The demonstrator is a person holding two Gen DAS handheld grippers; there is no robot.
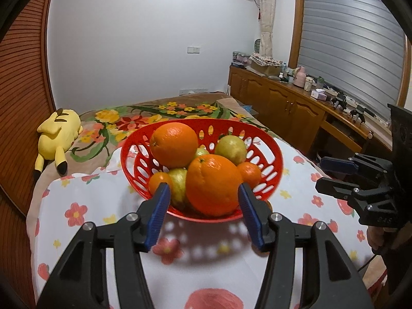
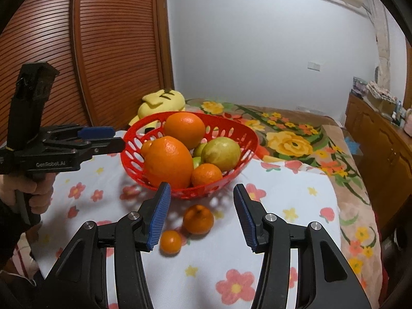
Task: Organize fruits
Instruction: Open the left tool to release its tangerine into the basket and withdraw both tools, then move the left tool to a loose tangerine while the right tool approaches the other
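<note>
Red plastic, pierced with oval holes, makes up the basket (image 2: 239, 139) that sits on a flower-print sheet (image 2: 283, 193) spread over the bed, and it already carries most of the fruit: two big oranges (image 2: 168, 162), a few greenish fruits (image 2: 221, 153) and smaller mandarins. Two mandarins lie loose on the sheet just outside the basket, at about 6 o'clock from it in the right wrist view, a larger one (image 2: 198, 219) and a smaller one (image 2: 170, 242) near it; they are probably what is left to put in. The right gripper (image 2: 202, 216) hangs low over them, angled down, its jaws spread wide and holding nothing, so that the larger mandarin sits between the blue pads (image 2: 159, 216), likely lined up for a grasp. The left gripper (image 1: 204, 215) points at the basket's near side, equally wide and empty, perhaps ready to steady it. A yellow plush toy (image 1: 58, 136) lies beyond, at 10 o'clock.
</note>
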